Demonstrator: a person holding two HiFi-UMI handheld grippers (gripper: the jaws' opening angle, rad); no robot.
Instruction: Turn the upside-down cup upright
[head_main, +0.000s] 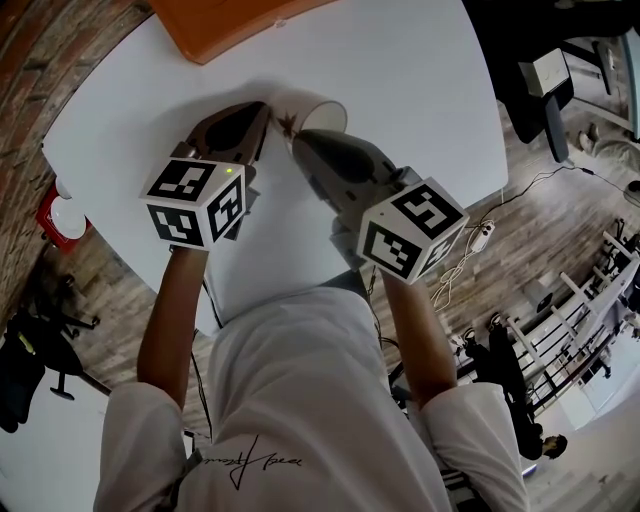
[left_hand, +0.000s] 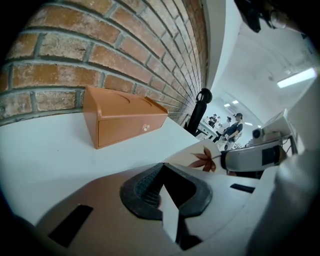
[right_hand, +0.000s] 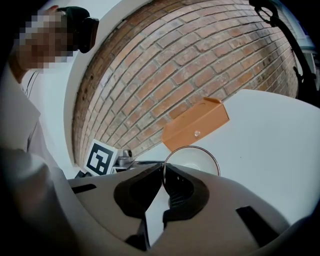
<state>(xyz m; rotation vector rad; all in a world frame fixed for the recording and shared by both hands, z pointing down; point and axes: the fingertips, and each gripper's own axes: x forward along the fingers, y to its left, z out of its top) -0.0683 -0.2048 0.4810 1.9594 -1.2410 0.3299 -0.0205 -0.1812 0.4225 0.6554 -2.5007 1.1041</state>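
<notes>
Tipping the cup (head_main: 315, 115) over, midway by the look of it: held on its side, tilted, over the white surface (head_main: 420, 80), near the orange box (head_main: 230, 25). Right tool (right_hand: 163, 172) clamped on the thin round rim; left tool (left_hand: 162, 175) pinched narrow on a white sliver, seemingly the base edge. Next, likely: rotating until mouth-up, then lowering flat. Smooth tapered paper, brown leaf print, easily crushed; light grip advised.
</notes>
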